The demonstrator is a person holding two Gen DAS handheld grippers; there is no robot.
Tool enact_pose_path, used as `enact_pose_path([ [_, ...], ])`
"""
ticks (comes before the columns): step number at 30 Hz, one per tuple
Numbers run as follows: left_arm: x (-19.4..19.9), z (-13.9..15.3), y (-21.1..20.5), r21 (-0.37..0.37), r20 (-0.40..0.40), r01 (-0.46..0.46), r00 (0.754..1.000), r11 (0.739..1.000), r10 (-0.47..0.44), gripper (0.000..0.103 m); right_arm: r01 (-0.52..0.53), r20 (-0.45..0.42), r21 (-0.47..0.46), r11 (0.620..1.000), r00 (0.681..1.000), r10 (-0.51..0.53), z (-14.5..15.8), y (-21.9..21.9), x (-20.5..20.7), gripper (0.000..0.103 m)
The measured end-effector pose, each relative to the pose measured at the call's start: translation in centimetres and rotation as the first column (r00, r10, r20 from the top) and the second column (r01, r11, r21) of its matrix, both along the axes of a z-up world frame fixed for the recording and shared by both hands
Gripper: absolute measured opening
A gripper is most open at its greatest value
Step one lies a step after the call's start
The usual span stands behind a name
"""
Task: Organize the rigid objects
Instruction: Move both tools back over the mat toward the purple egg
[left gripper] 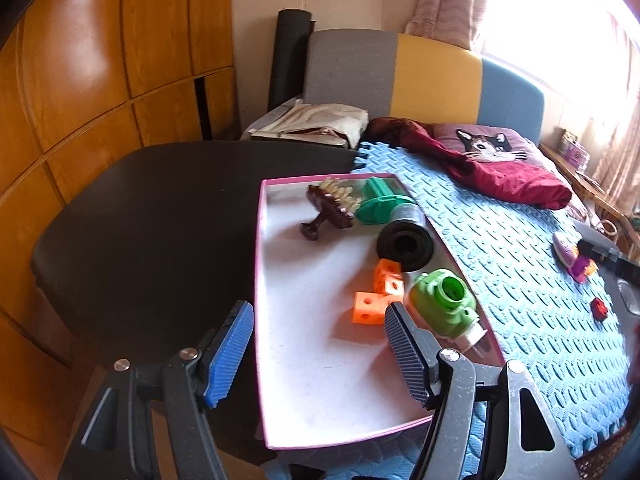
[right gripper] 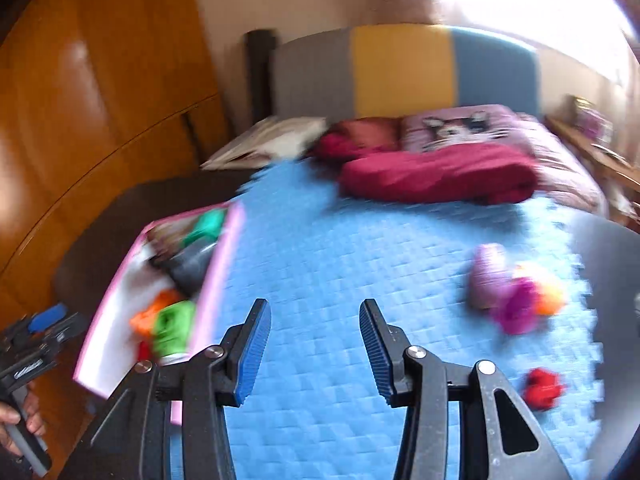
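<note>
My right tongs hang spread and empty over the blue foam mat, and the loose pieces lie ahead and to their right. The nearest is the small red block, low on the right, just beside the right arm of the tongs. Farther off on the same side sits the purple toy with an orange bit at its right end; its long axis seems to run from far-left to near-right, though blur keeps me from being sure. So the right hand is plainly the nearer one for both. I judge the red block the likelier next pick, needing a swing to the right.

My left tongs are also spread, holding nothing, and hover over the near end of the pink-rimmed tray. In that view the purple toy and red block lie well apart, far right across the mat.

The tray is a shallow box with a smooth white floor, lying on a dark surface and partly on the mat. In it are hard plastic and wooden things: a green camera toy, orange cubes with holes, a black roll with an open core, a green piece, and a dark brown brush with pale bristles. The mat is soft foam with a ridged weave pattern and toothed edges, so pieces on it should sit steady.
</note>
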State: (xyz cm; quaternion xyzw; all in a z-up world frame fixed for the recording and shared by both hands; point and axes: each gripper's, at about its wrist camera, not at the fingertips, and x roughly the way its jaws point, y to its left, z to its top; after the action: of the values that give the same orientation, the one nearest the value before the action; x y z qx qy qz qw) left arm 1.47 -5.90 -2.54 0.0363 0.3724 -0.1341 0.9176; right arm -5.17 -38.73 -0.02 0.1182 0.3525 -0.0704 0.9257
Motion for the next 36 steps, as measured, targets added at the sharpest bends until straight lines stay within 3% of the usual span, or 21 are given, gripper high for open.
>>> enact_pose_path([
  [4,-0.1,0.6,-1.4,0.008,0.013,0.042,0.999,0.999,-0.042,0.069,0.22,0.044,-0.023,0.975,0.975,-0.219,1.2,-7.0,-2.5,0.046],
  [8,0.0,1.1,-3.0,0.007,0.015,0.074,0.997,0.997,-0.074,0.069,0.508,0.096,-0.039,0.86,0.859,-0.503,0.5,-13.6,-5.5,0.047],
  [10,0.0,1.2,-4.0,0.013,0.011,0.097,0.995,0.995,-0.097,0.069,0.587,0.07,0.026,0.809,0.806,-0.587,-1.1,-16.1,-6.8,0.047],
  [11,0.0,1.2,-4.5,0.017,0.01,0.109,0.994,0.994,-0.109,0.069,0.628,0.007,0.103,0.771,0.775,-0.632,-2.1,-17.7,-7.3,0.048],
  [13,-0.1,1.2,-5.8,0.025,0.003,0.148,0.989,0.989,-0.148,0.069,0.652,-0.023,0.255,0.714,0.742,-0.67,-3.2,-19.7,-8.3,0.05],
  [14,-0.2,1.2,-6.4,0.029,-0.002,0.166,0.986,0.986,-0.166,0.069,0.659,-0.038,0.277,0.699,0.734,-0.678,-3.5,-20.2,-8.4,0.05],
  [22,-0.8,1.1,-12.5,0.053,-0.024,0.289,0.957,0.956,-0.289,0.069,0.637,-0.104,0.349,0.687,0.755,-0.647,-4.9,-20.4,-8.3,0.05],
  [30,-0.9,0.2,-17.6,0.061,-0.06,0.374,0.927,0.926,-0.37,0.069,0.638,-0.145,0.381,0.669,0.756,-0.638,-5.8,-20.8,-8.3,0.05],
  [36,0.3,-0.6,-21.5,0.019,-0.117,0.42,0.902,0.907,-0.416,0.069,0.622,-0.143,0.397,0.675,0.768,-0.624,-5.8,-20.6,-8.1,0.05],
])
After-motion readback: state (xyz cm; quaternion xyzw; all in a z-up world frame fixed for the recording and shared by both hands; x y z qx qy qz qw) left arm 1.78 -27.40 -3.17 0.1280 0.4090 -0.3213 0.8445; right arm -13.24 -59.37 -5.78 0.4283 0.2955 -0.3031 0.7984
